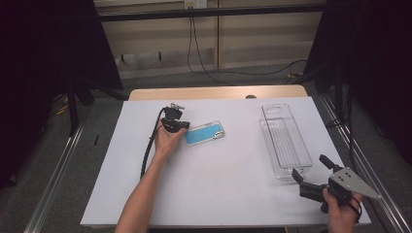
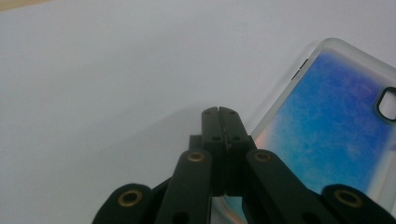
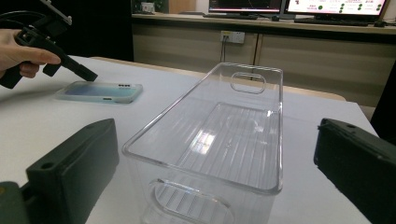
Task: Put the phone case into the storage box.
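A phone case (image 1: 205, 133) with a blue back and a clear rim lies flat on the white table left of centre. My left gripper (image 1: 186, 126) is shut with nothing between its jaws, its tip by the case's left end. In the left gripper view the closed jaws (image 2: 220, 113) sit just beside the rim of the case (image 2: 336, 135); I cannot tell whether they touch it. My right gripper (image 1: 311, 166) stands open at the near right, in front of the near end of a clear plastic bin (image 1: 284, 141). In the right gripper view the empty bin (image 3: 219, 135) lies ahead of the open right gripper (image 3: 215, 135).
The white table top (image 1: 218, 194) spans the whole work area, with a wooden strip (image 1: 218, 92) along its far edge. The left gripper (image 3: 86, 73) and the phone case (image 3: 100, 92) appear far left in the right gripper view. A black cable (image 1: 148, 150) trails from the left gripper.
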`<state>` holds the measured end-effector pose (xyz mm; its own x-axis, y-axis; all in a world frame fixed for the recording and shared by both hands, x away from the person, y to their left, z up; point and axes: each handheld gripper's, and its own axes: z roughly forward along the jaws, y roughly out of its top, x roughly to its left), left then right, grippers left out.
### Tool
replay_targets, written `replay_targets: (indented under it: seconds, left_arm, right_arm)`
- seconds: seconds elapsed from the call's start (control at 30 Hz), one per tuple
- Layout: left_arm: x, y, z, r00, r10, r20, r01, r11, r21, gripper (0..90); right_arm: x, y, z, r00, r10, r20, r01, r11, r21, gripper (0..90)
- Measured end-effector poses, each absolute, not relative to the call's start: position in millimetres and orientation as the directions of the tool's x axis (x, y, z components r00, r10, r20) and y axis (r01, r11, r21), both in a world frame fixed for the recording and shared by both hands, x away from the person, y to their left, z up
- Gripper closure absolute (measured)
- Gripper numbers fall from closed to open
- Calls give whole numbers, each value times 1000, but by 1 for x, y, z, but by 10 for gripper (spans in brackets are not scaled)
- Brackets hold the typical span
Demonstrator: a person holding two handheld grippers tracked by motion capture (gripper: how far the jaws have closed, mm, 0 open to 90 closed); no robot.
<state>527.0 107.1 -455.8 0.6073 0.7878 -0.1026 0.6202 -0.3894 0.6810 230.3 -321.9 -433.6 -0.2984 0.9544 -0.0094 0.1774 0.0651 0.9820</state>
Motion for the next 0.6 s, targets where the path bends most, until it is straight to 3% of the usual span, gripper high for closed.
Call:
replay_targets:
  seconds: [0.6]
  left_arm:
    - [525, 106, -456, 626, 775, -81, 605, -419, 677, 900]
  right_arm:
    - [230, -321, -433, -297, 955, -14, 176, 69, 982, 0]
